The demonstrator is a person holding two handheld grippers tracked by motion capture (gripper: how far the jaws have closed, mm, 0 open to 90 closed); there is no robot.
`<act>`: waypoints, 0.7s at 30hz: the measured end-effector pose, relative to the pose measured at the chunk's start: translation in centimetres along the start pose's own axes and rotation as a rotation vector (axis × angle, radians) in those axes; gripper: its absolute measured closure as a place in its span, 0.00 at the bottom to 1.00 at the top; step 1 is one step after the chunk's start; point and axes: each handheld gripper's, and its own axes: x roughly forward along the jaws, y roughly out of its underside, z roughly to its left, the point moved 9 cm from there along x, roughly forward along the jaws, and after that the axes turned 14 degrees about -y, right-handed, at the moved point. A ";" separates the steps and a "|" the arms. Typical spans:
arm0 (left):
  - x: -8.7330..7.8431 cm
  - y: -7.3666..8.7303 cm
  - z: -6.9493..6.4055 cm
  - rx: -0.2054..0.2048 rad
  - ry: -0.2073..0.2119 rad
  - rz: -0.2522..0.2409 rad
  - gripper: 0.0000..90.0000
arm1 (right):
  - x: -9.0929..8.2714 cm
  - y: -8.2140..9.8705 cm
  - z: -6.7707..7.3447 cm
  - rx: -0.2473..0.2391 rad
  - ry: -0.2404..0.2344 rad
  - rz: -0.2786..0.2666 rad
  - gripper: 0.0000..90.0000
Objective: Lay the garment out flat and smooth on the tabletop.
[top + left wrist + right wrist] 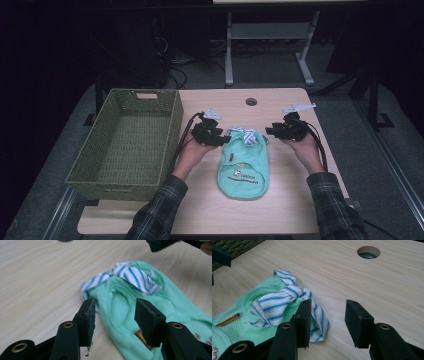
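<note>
Mint-green garment [243, 170] lies flat on the counter [280, 210], its striped collar [246, 136] at the far end. Left hand-held gripper [216, 136] sits just beside that collar, right hand-held gripper [280, 131] near its other side. Woven basket [107, 184] stands at left.

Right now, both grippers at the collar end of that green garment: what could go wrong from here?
1. Both grippers are open: the left gripper straddles the mint green garment, the right gripper sits beside its striped collar. Closing now might catch only a fold or the loose collar, so the garment bunches.
2. The wicker basket stands close by the left hand; a wide swing could knock its wall.
3. The garment lies near the cable hole; dragged fabric could snag there.
</note>
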 end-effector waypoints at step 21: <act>5.7 -1.7 1.5 0.000 -0.032 0.057 0.54 | 2.8 0.7 -0.2 0.032 -0.039 0.023 0.54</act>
